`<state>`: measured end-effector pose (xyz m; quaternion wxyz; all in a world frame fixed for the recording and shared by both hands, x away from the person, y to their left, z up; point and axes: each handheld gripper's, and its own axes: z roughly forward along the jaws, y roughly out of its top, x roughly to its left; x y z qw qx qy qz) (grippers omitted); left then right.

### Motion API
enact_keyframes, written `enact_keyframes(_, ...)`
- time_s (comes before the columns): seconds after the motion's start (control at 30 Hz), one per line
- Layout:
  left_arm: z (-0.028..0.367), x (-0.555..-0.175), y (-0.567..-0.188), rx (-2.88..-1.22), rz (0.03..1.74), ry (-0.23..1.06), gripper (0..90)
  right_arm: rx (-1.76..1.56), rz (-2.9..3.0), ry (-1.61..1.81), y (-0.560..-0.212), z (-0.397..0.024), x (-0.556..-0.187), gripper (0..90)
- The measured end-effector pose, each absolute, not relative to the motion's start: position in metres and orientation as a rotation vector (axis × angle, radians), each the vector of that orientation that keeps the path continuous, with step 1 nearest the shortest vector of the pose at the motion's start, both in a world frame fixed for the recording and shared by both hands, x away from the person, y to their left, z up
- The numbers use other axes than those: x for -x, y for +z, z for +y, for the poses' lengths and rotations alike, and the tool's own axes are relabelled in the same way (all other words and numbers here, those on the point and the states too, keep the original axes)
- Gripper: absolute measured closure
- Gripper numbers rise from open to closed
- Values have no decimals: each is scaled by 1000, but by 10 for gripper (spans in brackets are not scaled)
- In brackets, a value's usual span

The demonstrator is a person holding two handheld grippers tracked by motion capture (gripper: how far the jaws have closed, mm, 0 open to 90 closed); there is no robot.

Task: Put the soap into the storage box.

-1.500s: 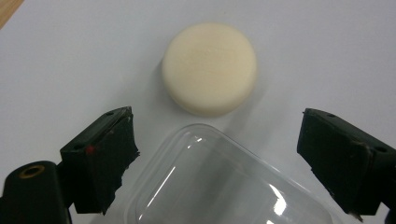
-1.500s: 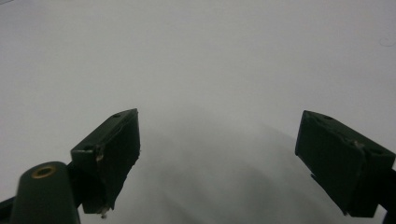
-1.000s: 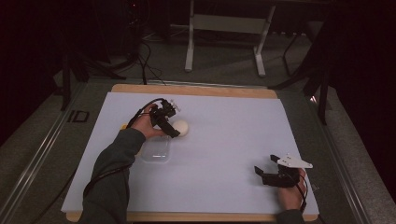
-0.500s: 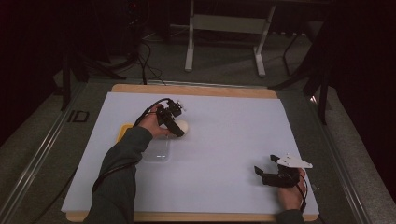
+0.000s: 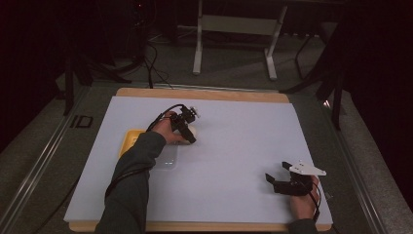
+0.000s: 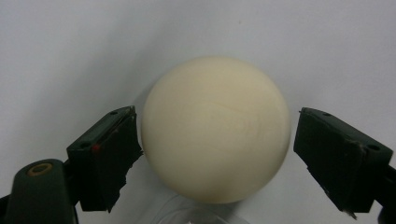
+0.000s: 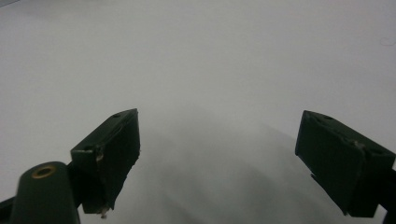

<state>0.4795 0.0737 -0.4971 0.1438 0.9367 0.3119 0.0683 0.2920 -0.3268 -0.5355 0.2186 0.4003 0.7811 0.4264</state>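
Observation:
A cream ball [image 6: 215, 130] rests on the white sheet [image 5: 234, 141], left of the middle. My left gripper [image 6: 217, 126] points down over it with the ball between its jaws, which have just been closing. The left pad [image 6: 112, 149] is at the ball's side, while a thin gap remains at the right pad [image 6: 336, 154]. From above, the left gripper [image 5: 191, 135] covers most of the ball [image 5: 193, 129]. My right gripper [image 5: 273, 181] lies low near the front right corner. In its own view the right gripper [image 7: 217, 135] is open with nothing between its jaws.
A flat yellow piece [image 5: 129, 141] lies just left of the left forearm. A clear plastic container [image 5: 168, 159] sits beside the sleeve, and its rim [image 6: 187, 215] shows under the ball. The wooden board edge [image 5: 204, 93] frames the sheet; stand legs and cables lie beyond.
The left hand has moved a little right and down onto the ball, and its jaws have narrowed around it. The yellow piece has come out from under the arm. The right gripper has stayed put.

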Motion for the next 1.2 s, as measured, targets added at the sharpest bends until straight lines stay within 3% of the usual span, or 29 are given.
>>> enact_keyframes(0.77,61,-490,-506,-2767,965,144,167,-1110,2161,1183,-535,-327,-292,138)
enact_keyframes(1.2,57,-494,-504,-2796,996,95,228,-1112,2163,1181,-535,-327,-292,139)
